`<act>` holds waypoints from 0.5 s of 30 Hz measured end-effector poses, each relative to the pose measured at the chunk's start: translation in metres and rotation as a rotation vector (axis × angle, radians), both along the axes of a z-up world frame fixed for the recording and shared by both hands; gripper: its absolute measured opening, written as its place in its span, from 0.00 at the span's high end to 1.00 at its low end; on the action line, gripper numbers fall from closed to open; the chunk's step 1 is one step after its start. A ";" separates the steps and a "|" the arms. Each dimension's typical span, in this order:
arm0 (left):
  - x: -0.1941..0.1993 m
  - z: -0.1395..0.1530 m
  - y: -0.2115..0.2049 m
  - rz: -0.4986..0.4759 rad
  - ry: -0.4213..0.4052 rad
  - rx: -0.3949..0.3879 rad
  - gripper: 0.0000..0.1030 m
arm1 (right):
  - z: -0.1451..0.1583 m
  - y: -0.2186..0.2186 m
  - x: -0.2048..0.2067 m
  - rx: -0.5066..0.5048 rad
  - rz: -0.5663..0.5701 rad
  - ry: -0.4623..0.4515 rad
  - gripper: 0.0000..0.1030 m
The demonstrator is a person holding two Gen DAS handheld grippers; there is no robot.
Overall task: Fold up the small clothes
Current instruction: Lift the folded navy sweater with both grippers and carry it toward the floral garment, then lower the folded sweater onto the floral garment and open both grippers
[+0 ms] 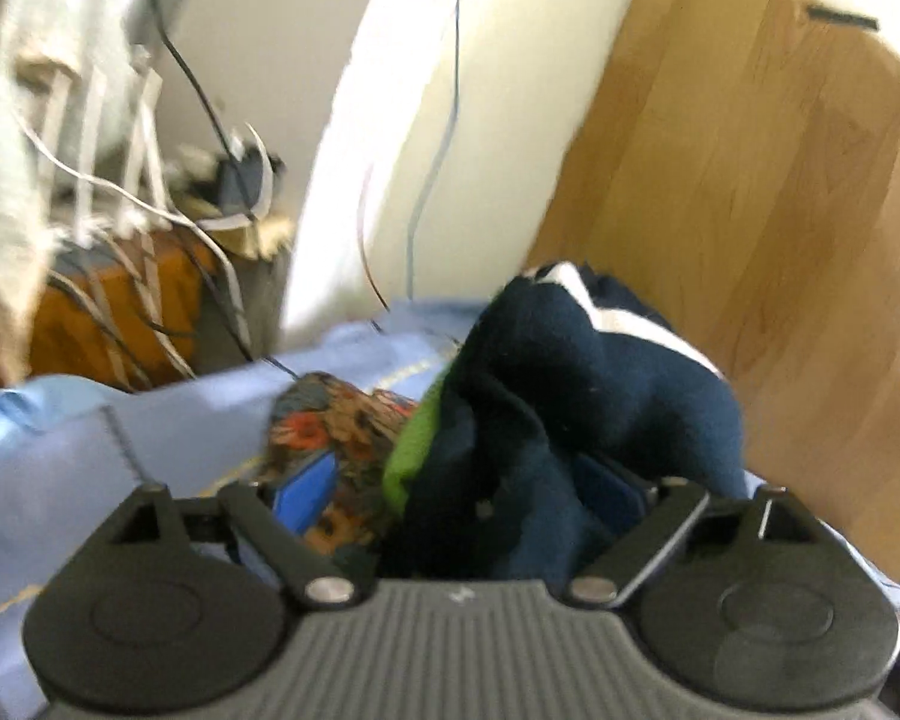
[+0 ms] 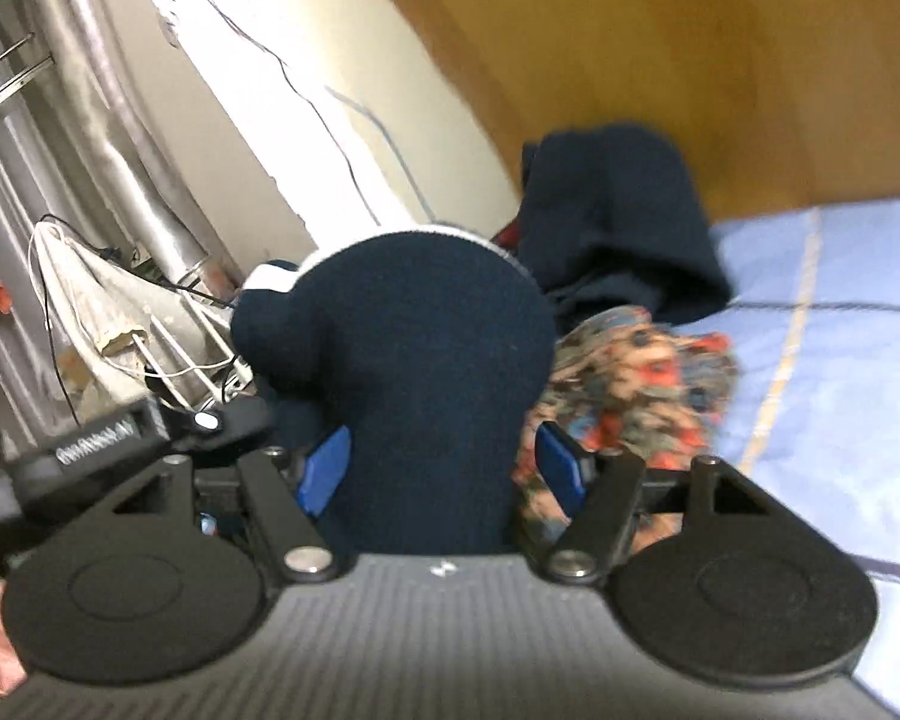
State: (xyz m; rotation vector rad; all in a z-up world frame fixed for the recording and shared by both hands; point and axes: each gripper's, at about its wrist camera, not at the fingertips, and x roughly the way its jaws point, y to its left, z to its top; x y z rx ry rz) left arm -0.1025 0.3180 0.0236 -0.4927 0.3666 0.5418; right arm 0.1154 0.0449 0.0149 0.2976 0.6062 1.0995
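Item: a heap of small clothes on a bed with a pale blue sheet point(image 2: 822, 360), wooden headboard point(image 1: 750, 180) at the far side. We list a navy garment point(image 2: 426, 372) with a white band, bunched upright in the near middle; a floral garment point(image 2: 630, 384) just to its right, touching it; a strip of green cloth point(image 1: 411, 450) tucked against the navy in the left wrist view. Left gripper point(image 1: 456, 498): jaws spread wide, navy and floral cloth lying between them, pads not pressing — released. Right gripper point(image 2: 444, 468): jaws likewise apart, the navy mound standing between the blue pads point(image 2: 324, 471) with a gap on the right side — released, as far as the blur lets us tell. Step in hand, in our judgement: selecting and seizing one piece from the heap, nothing folded yet. Next move calls for closing on the navy garment alone, lifting it clear of the floral piece, and spreading it flat on open sheet.
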 end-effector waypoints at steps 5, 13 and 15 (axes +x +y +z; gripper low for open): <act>-0.013 -0.006 -0.060 0.049 0.060 0.138 0.06 | -0.011 -0.045 -0.030 -0.030 -0.015 -0.071 0.31; 0.001 -0.033 -0.147 0.015 0.206 0.215 0.00 | -0.043 -0.099 -0.066 -0.153 -0.045 -0.164 0.30; 0.001 -0.038 -0.166 0.004 0.235 0.252 0.00 | -0.054 -0.114 -0.067 -0.160 -0.061 -0.151 0.29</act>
